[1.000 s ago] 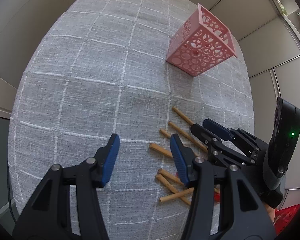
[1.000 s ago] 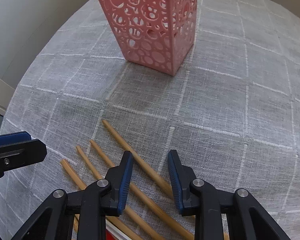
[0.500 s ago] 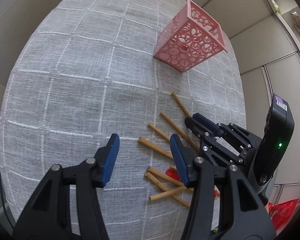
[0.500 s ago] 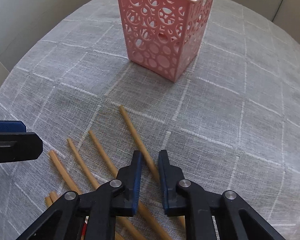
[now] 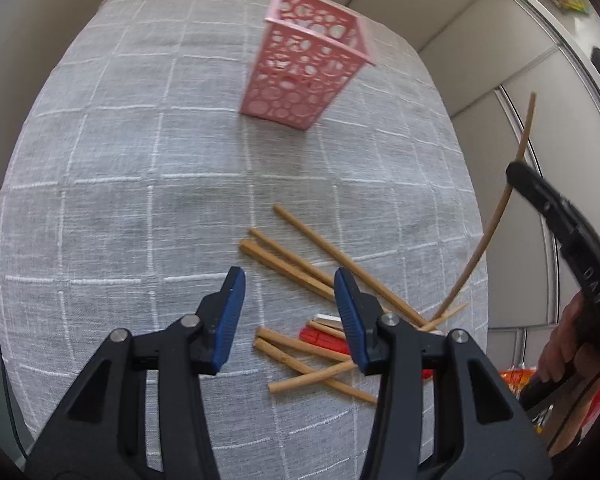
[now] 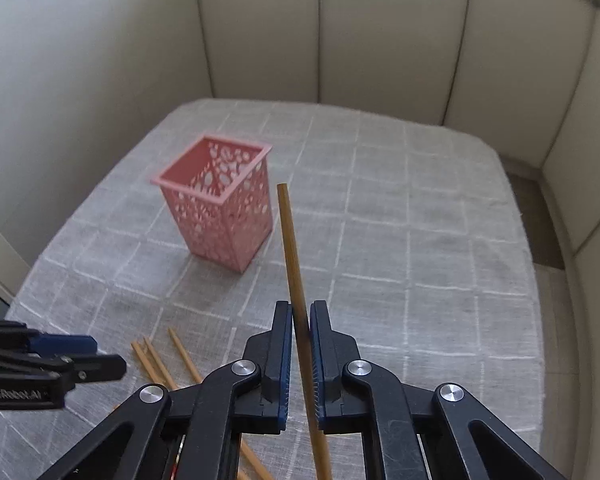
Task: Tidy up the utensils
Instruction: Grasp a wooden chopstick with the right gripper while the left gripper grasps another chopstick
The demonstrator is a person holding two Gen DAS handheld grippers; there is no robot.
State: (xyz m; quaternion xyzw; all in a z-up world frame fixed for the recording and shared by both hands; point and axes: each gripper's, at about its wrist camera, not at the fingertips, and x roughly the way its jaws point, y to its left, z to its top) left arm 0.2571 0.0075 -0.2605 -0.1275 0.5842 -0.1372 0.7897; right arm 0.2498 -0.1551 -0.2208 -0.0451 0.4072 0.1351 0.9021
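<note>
The right gripper (image 6: 300,320) had just closed its fingers on one chopstick (image 6: 290,240), lifted clear; the left gripper (image 5: 290,292) hung half-open, empty. Next, probably, carrying it to the pink basket (image 6: 216,200), upper left.

1. A round table (image 5: 112,184) bears everything, covered by a grey cloth with a white grid.
2. A pink perforated basket (image 5: 304,76) stands upright on the cloth, well ahead of the left gripper (image 5: 290,312).
3. Loose wooden chopsticks (image 5: 296,264) lie scattered flat just ahead of and beneath its fingertips, several crossing one another.
4. A red-and-white item (image 5: 324,338) lies among the chopsticks, partly hidden behind the right-hand finger; what it is cannot be told.
</note>
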